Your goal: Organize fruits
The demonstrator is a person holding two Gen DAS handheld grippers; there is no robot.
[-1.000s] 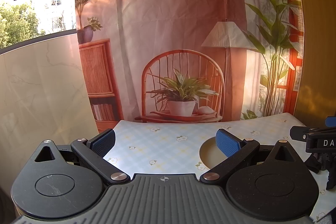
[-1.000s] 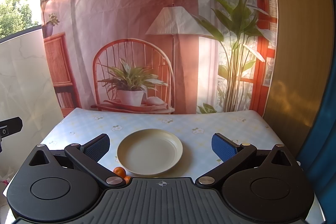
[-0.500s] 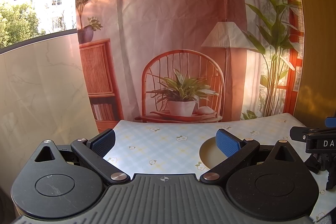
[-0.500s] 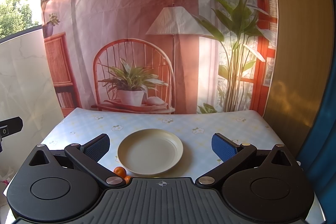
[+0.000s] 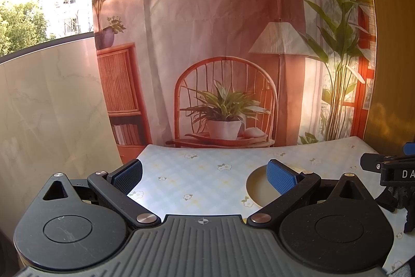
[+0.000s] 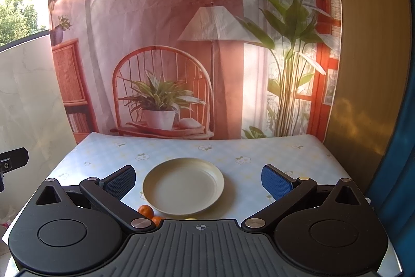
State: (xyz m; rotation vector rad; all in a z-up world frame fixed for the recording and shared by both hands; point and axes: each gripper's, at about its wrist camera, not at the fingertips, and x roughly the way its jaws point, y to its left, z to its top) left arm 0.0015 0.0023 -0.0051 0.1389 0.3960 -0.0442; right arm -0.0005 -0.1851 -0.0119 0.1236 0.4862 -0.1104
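Note:
A cream plate lies empty on the flowered tablecloth, between the open fingers of my right gripper. Two small orange fruits sit at the plate's near left edge, partly hidden by the gripper body, with a sliver of a yellow fruit beside them. My left gripper is open and empty over the table's left part. The plate's edge shows behind its right finger. The right gripper shows at the right edge of the left wrist view.
A printed backdrop of a chair and plants hangs behind the table. A marble panel stands at the left and a wooden panel at the right. The table's far edge meets the backdrop.

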